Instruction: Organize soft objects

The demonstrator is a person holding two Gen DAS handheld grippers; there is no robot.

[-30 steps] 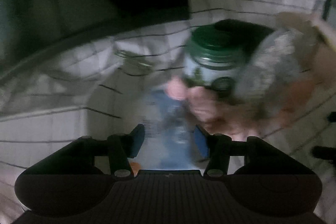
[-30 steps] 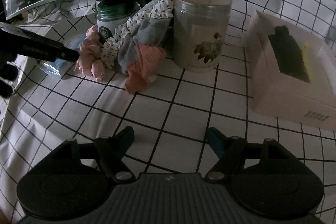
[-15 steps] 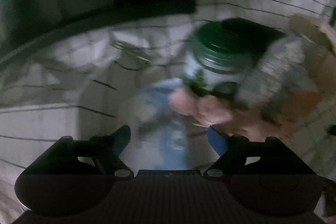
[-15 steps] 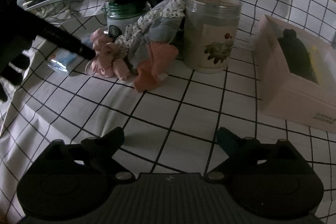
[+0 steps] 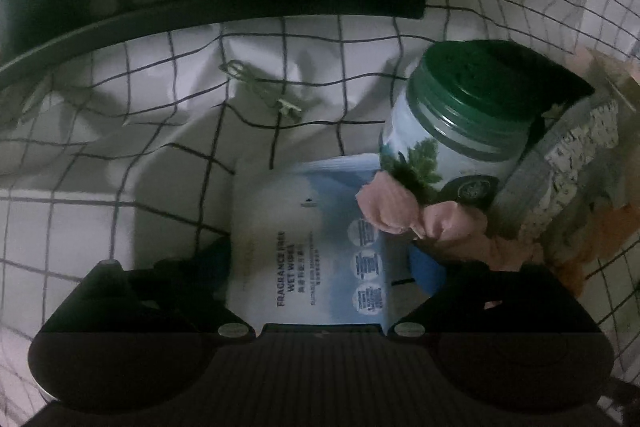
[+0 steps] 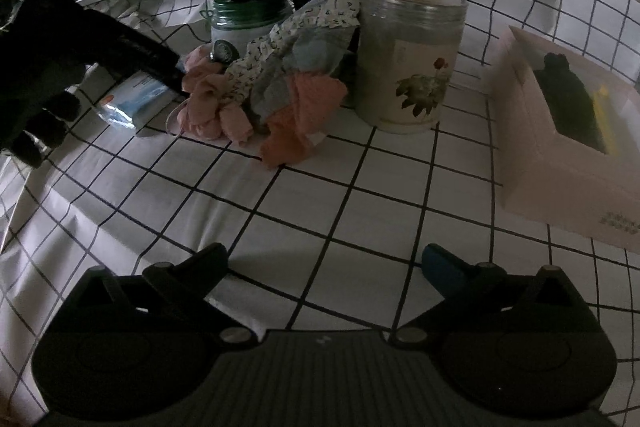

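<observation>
A heap of soft cloths lies on the checked tablecloth: a pink scrunchie (image 6: 208,103), a patterned white and grey cloth (image 6: 296,39) and an orange knit cloth (image 6: 304,111). The scrunchie (image 5: 404,203) and patterned cloth (image 5: 560,163) also show in the left wrist view. My left gripper (image 5: 320,267) is open, its jaws on either side of a blue wet wipes pack (image 5: 312,235); it is seen from the right wrist view (image 6: 160,67) low over that pack (image 6: 132,103). My right gripper (image 6: 324,263) is open and empty above the cloth-covered table.
A green-lidded jar (image 6: 248,23) stands behind the heap, also in the left wrist view (image 5: 460,123). A tall flower-printed jar (image 6: 408,55) stands right of the heap. A pink open box (image 6: 572,155) with dark items is at the right. A small clip (image 5: 264,95) lies behind the pack.
My left gripper has opened wide and come down around the wipes pack. My right gripper has opened wider and drawn slightly closer to the heap.
</observation>
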